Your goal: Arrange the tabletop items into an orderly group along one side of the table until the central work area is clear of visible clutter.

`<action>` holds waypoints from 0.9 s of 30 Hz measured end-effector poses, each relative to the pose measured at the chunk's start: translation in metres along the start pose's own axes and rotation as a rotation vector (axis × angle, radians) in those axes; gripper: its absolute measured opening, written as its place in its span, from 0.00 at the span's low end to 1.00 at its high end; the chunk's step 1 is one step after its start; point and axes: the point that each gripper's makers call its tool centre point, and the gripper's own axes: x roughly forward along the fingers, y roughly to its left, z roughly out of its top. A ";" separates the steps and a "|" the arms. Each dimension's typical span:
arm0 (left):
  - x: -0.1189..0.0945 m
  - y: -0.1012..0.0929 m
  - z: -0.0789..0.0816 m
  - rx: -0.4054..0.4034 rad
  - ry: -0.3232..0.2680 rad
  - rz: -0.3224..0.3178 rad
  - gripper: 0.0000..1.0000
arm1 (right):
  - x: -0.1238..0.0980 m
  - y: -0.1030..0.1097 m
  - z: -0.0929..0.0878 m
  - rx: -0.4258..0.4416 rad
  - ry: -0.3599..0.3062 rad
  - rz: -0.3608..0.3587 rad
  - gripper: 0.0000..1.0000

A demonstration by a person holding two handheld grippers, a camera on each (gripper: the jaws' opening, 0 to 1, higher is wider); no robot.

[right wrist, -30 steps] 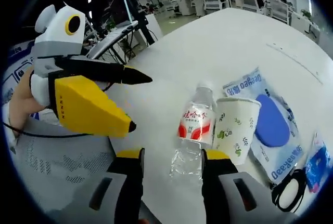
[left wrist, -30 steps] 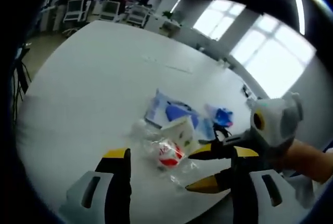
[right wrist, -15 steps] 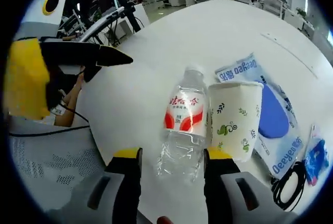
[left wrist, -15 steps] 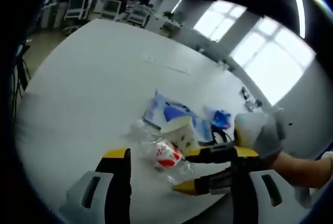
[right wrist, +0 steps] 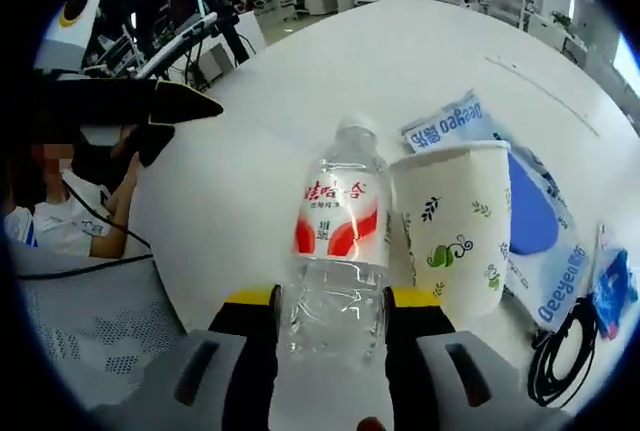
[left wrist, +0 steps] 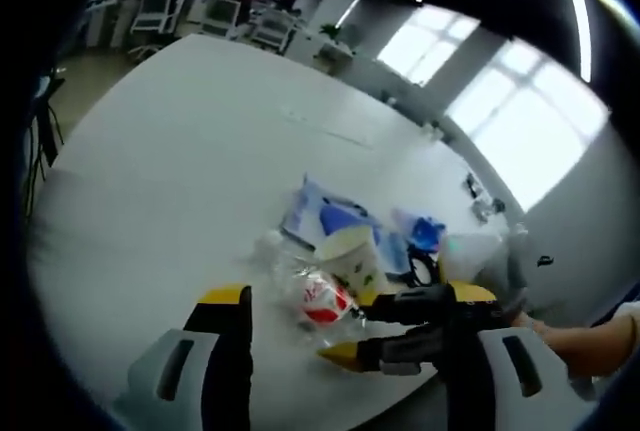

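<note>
Between the right tool's (right wrist: 330, 303) jaws, the bottle's (right wrist: 335, 241) base is hidden

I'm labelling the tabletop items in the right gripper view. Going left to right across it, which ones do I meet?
water bottle → paper cup → blue-and-white packet → black cable → small blue bag, at the right edge.
</note>
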 end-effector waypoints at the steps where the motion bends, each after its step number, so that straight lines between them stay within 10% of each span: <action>1: 0.000 -0.001 0.001 -0.016 -0.007 -0.006 0.75 | -0.001 0.001 0.003 0.026 -0.018 0.009 0.38; 13: -0.001 0.004 0.002 -0.082 -0.024 -0.011 0.76 | -0.012 0.014 0.006 0.310 -0.142 0.201 0.34; 27: 0.007 0.019 -0.021 -0.257 0.018 0.012 0.79 | -0.036 0.031 0.017 0.373 -0.219 0.277 0.33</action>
